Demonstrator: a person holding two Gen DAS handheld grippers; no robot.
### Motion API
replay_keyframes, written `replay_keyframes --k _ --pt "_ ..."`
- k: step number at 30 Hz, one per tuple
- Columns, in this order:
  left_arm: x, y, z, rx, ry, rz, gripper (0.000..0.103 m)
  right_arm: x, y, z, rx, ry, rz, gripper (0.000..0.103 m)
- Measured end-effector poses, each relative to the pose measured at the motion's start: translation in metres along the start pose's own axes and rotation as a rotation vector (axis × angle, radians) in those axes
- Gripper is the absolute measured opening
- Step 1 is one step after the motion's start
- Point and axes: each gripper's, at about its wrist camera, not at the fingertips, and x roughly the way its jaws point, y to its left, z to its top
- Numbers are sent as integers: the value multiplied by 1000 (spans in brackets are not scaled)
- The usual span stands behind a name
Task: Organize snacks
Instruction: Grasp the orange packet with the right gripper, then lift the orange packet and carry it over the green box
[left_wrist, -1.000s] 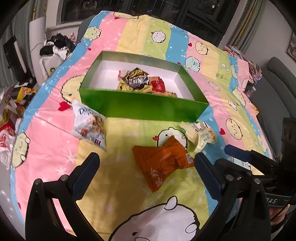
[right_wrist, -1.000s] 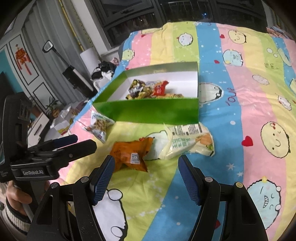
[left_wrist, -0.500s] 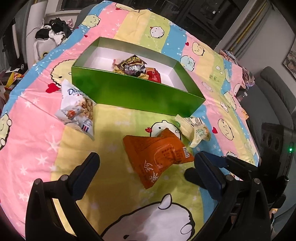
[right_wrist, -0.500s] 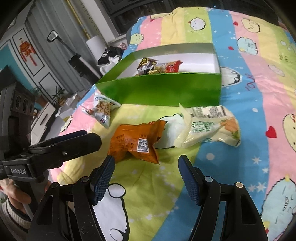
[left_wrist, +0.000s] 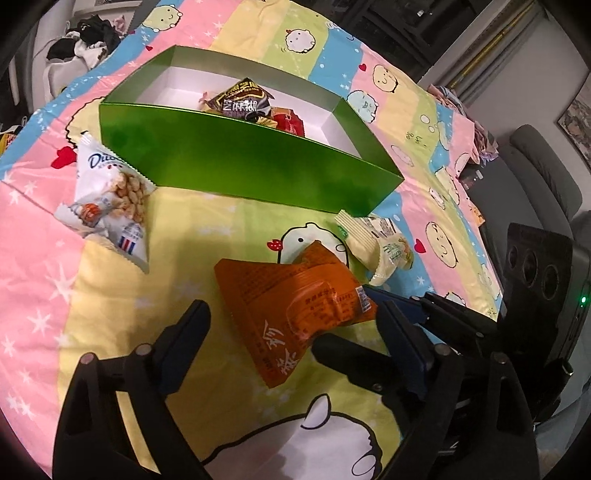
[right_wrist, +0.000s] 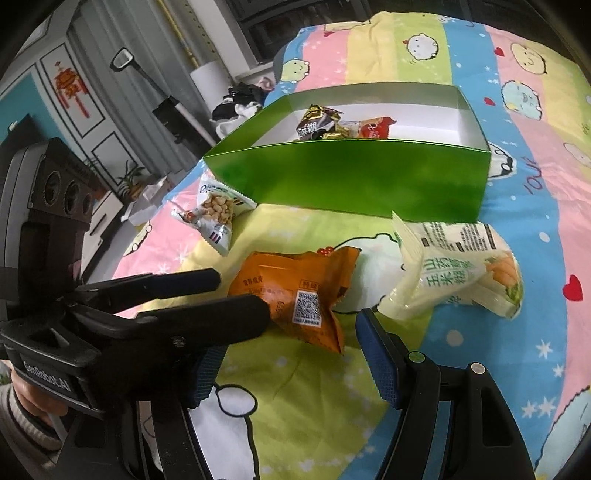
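The left gripper (left_wrist: 291, 343), jaws just narrowing yet gripping nothing, is straddling the orange snack packet (left_wrist: 291, 302), lying near the green box (left_wrist: 236, 162), for pickup. The right gripper (right_wrist: 288, 354) is hovering open beside it.

An orange packet (left_wrist: 295, 310) lies before a green box (left_wrist: 240, 158) on a pastel-striped cartoon sheet (left_wrist: 110, 332).

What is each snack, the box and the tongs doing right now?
Green box: open, some snacks inside.
Orange packet: lying on the blanket, between the left tongs, which have just been closing.
Pale corn packet: lying loose.
Peanut packet: lying loose.
Right tongs: open, holding nothing.
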Motion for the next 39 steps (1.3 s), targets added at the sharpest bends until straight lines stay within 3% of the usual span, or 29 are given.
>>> replay_keyframes --k 3,8,11,13,22,39 --pt "4 3 1 -15 12 -15 80 4 2 1 -17 4 6 69" --pt "8 7 2 -38 21 -22 73 9 4 2 -18 14 37 59" --pt "8 8 2 -37 23 -28 71 11 4 2 -14 20 42 58" --pt "11 8 3 -31 35 -49 64 13 3 2 -12 28 38 56" --pt "12 2 2 -1 35 -47 58 14 3 -2 -18 32 11 45" --pt "-18 -22 -2 72 -37 -4 58 -14 23 -4 -43 -40 6 44"
